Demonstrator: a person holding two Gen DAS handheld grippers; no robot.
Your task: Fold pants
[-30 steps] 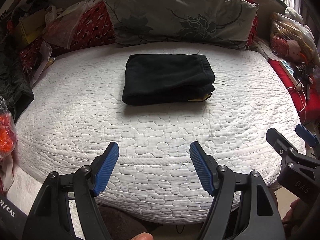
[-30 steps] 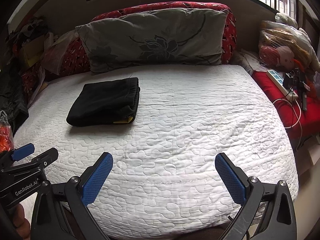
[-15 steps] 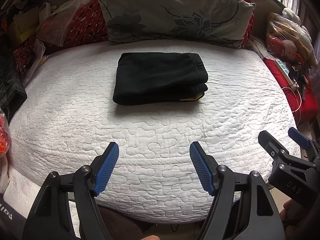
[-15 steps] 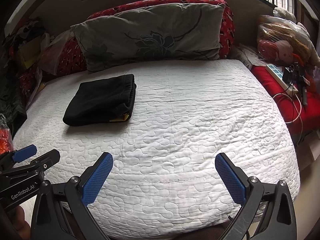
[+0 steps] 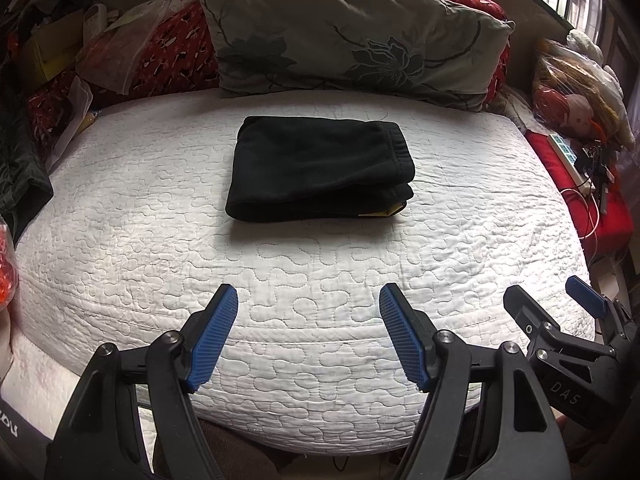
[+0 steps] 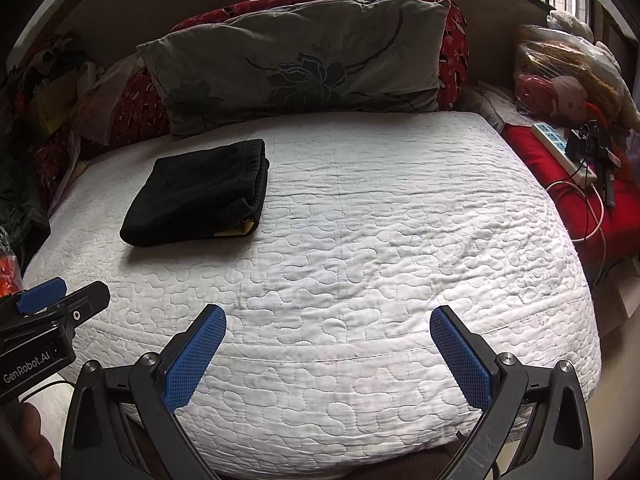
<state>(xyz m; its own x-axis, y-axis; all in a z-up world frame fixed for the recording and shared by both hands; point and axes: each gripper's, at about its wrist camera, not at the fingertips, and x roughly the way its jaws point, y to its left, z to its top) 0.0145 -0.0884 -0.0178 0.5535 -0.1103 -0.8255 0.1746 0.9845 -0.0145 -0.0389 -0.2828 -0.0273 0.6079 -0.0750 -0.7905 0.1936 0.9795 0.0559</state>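
Observation:
The black pants (image 5: 320,168) lie folded into a compact stack on the white quilted mattress (image 5: 160,240), with a yellow tag showing at the front right corner. They also show in the right wrist view (image 6: 200,194), at left. My left gripper (image 5: 308,320) is open and empty, held back over the near edge of the bed, well short of the pants. My right gripper (image 6: 328,344) is open and empty, to the right of the left one. The right gripper also shows at the edge of the left wrist view (image 5: 552,312).
A grey floral pillow (image 5: 352,40) leans on red cushions at the head of the bed. Bags and clutter (image 5: 60,52) sit at far left. A red surface with a power strip and cables (image 6: 568,156) and stuffed bags lies at right.
Both grippers have drawn back slightly and tilted; the pants sit a little lower and more central in the left view. The pants have not moved on the bed. Both grippers stay open.

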